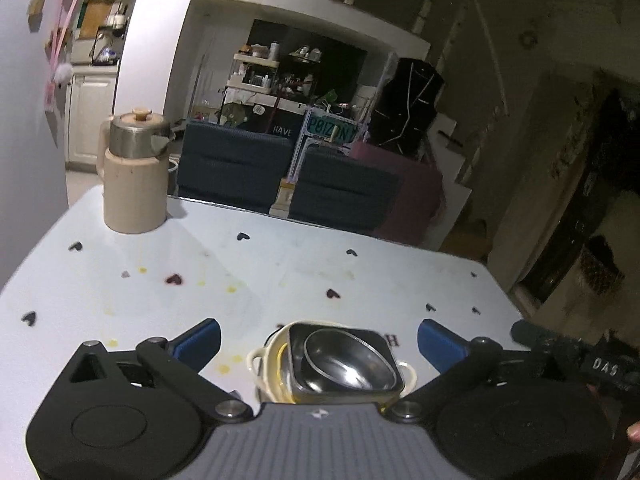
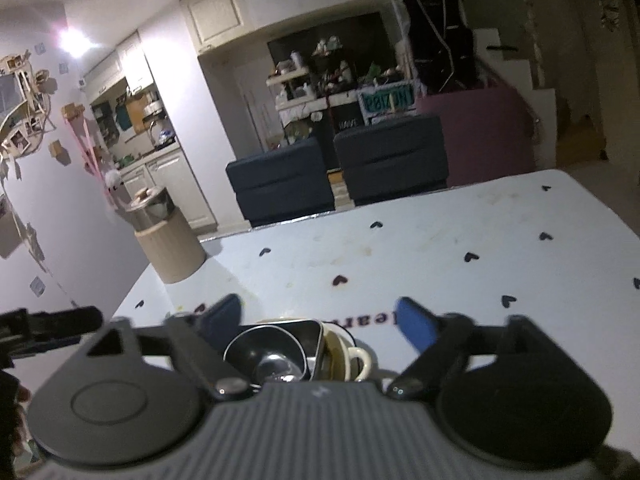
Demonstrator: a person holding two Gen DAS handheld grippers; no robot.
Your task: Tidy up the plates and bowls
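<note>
A nested stack of dishes stands on the white table [image 1: 280,272] near its front edge: a round steel bowl [image 1: 348,360] inside a dark square dish [image 1: 376,342], set in a cream dish with small handles [image 1: 260,364]. My left gripper [image 1: 319,340] hangs just above the stack, blue fingers [image 1: 200,340] spread wide, touching nothing. In the right wrist view the same steel bowl [image 2: 268,350], square dish [image 2: 316,330] and cream dish [image 2: 356,358] lie below my right gripper [image 2: 320,322], also open and holding nothing.
A beige jug with a steel lid [image 1: 134,176] stands at the table's far left corner, by the wall. Two dark chairs [image 1: 236,168] face the far edge. The right gripper's body [image 1: 560,352] shows at the left view's right edge.
</note>
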